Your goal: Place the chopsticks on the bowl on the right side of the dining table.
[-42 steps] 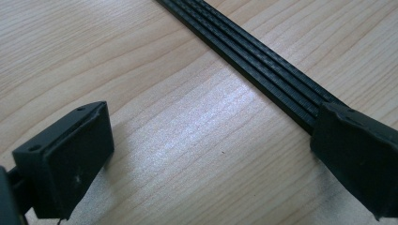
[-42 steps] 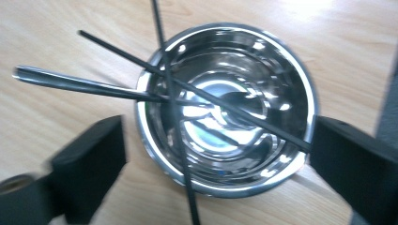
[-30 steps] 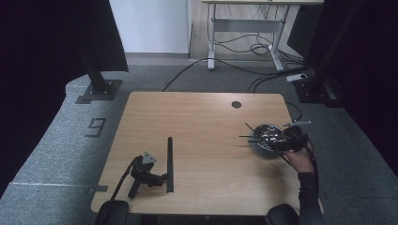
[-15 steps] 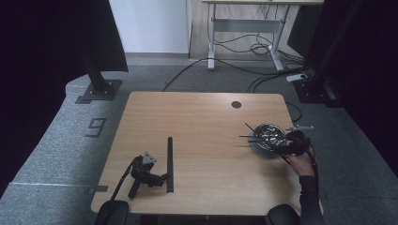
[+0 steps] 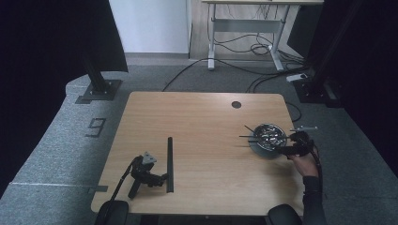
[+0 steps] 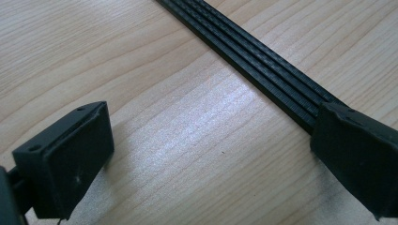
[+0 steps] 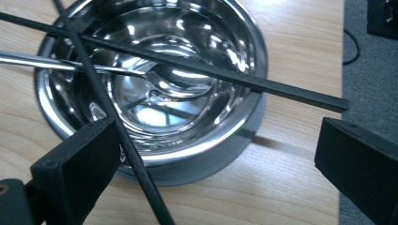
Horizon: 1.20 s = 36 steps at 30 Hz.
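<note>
High view: the wooden counter [image 5: 202, 122] carries everything, and the steel bowl [image 5: 268, 137] near its right edge serves as the landmark. Well to the left of the bowl, toward the near edge, a long black ribbed strip [image 5: 170, 164] lies flat, running front to back. Just left of the strip's near end rests the left gripper [image 5: 149, 177], lying on the counter with no hand on it; in the left gripper view its fingers [image 6: 70, 157] stand wide apart, empty, one beside the strip [image 6: 263, 65] and one over its end. Immediately right of the bowl, at the counter's edge, a hand [image 5: 304, 164] holds the right gripper [image 5: 293, 146]. In the right gripper view its fingers [image 7: 77, 168] are spread wide, closed on nothing, flanking the bowl's near rim [image 7: 197, 150]. Two thin black sticks [image 7: 206, 72] lie crossed over the bowl, one passing just beside the left finger, and a metal spoon [image 7: 155, 77] rests inside the bowl beneath them.
</note>
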Available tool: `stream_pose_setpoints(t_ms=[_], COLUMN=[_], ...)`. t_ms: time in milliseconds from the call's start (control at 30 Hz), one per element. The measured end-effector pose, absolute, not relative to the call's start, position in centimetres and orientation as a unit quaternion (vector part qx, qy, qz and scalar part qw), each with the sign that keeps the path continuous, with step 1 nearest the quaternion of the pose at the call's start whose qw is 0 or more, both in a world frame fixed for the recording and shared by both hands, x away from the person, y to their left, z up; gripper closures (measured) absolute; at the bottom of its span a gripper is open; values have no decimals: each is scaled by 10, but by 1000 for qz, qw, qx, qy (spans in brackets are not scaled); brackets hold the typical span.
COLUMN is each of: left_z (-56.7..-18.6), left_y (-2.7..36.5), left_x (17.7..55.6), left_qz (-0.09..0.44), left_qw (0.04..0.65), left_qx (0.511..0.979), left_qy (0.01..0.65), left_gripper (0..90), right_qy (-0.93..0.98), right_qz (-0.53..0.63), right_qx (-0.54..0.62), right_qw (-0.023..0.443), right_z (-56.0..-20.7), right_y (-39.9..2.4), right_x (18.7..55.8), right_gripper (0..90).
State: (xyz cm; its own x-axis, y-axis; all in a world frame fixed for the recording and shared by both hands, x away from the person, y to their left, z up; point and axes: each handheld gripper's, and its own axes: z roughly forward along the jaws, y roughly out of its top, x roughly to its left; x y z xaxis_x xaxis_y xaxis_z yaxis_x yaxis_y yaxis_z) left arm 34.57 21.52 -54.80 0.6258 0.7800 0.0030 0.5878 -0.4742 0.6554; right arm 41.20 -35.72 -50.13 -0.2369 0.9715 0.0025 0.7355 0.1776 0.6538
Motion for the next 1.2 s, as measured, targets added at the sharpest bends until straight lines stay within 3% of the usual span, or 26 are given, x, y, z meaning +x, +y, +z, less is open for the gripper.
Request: stream_pose_setpoints(t_ms=[1200], left_z=[-548], left_y=[215], left_x=[346], left_qz=[152], left_qw=[315], left_qx=[845], left_qy=[405], left_gripper=[0], right_qy=[697], right_qz=[276], right_qx=[602], right_qw=[276], right_z=[-499], right_y=[-376], right_x=[420], right_gripper=[33])
